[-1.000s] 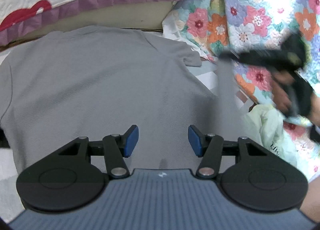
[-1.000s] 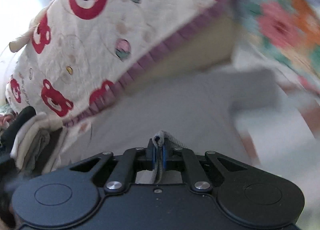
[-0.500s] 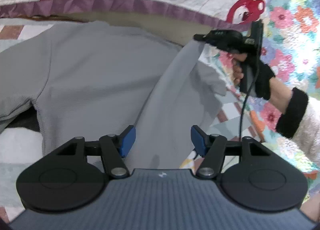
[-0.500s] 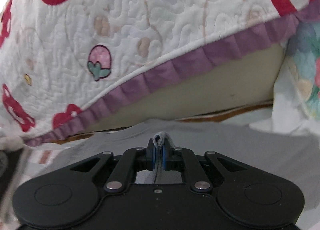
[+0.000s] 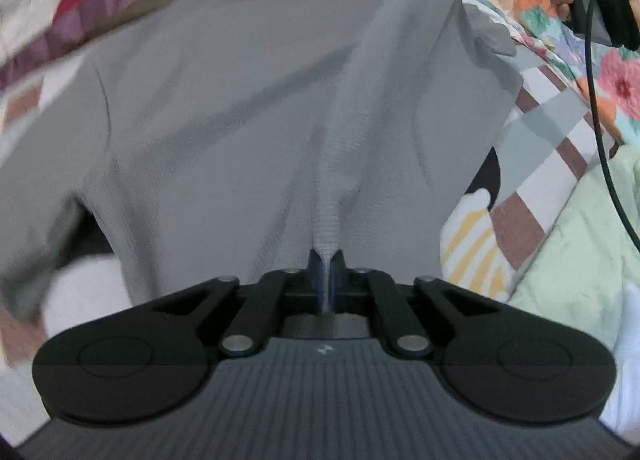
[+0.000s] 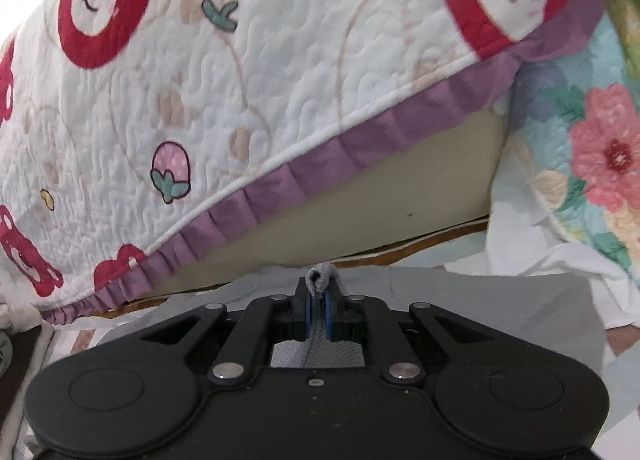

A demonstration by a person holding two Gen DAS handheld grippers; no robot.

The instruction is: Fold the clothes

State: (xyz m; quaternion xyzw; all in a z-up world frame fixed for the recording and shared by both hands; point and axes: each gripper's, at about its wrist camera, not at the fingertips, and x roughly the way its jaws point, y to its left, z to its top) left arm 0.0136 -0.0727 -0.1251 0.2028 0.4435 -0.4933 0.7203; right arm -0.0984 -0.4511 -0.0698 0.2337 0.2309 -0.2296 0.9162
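We find the grey shirt spread on the bedding below the quilt, the left gripper just closed on its near edge and the right gripper clamping a far fold, evidently to stretch one side for folding over.

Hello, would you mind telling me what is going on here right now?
A person is folding a grey shirt on a bed, a gripper in each hand. The left gripper has just closed on a pinch of the shirt's near edge. The right gripper is shut on another bunch of it, near a bear-print quilt.
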